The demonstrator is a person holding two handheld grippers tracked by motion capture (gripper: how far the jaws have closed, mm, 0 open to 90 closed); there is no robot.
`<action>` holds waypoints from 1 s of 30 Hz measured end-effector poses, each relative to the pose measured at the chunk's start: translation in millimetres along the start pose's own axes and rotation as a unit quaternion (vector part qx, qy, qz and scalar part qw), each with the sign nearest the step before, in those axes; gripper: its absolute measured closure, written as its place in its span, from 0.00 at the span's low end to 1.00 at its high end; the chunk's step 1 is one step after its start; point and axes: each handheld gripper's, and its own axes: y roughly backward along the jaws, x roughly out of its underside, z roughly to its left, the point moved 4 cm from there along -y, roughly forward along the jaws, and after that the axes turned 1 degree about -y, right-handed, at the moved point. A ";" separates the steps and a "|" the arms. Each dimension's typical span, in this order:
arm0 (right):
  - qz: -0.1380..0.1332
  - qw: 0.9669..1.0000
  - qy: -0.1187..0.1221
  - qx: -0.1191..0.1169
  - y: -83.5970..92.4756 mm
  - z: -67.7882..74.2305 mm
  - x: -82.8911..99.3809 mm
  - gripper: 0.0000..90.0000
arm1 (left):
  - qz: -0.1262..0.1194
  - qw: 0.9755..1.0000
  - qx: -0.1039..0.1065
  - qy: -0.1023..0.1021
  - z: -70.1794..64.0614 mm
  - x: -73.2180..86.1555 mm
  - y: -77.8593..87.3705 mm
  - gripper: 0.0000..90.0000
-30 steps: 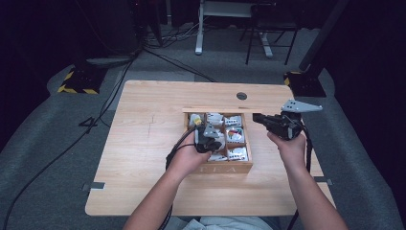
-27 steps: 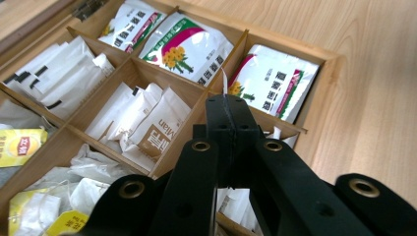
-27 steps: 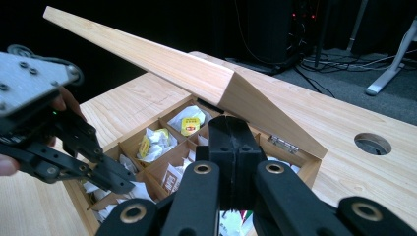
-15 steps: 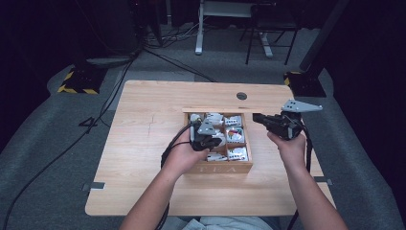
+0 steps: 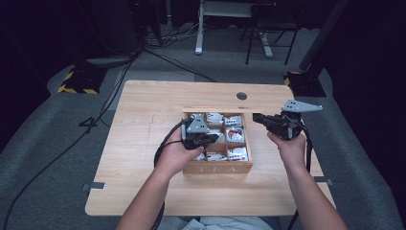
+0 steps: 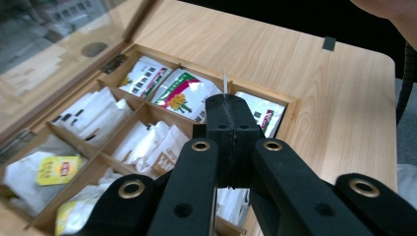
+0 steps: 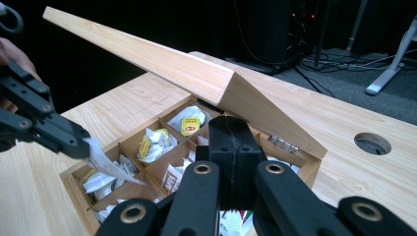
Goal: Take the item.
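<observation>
Left gripper, jaws clamped on a white tea sachet, holds it above the open tea box; right gripper, jaws closed and empty, waits alongside.

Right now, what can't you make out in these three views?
- Print on the tea bag pinched by the left gripper: edge-on in the left gripper view, blurred in the right gripper view.
- Front compartments of the tea box: covered by the left hand in the high view, and by black fingers in both gripper views.
- Whether the right gripper holds anything: the fingers meet, nothing visible between them.
</observation>
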 end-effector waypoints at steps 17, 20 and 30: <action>-0.001 1.000 0.000 0.002 -0.1 0.5 0.0 1.00 | -0.024 0.999 -0.043 -0.002 11.0 16.7 52.1 1.00; 0.000 1.000 0.001 0.002 0.0 0.5 0.2 1.00 | -0.026 0.999 -0.046 0.000 13.0 19.2 56.5 1.00; 0.001 1.000 0.002 0.002 0.1 0.3 0.2 1.00 | -0.029 0.998 -0.064 0.006 23.5 32.3 73.6 1.00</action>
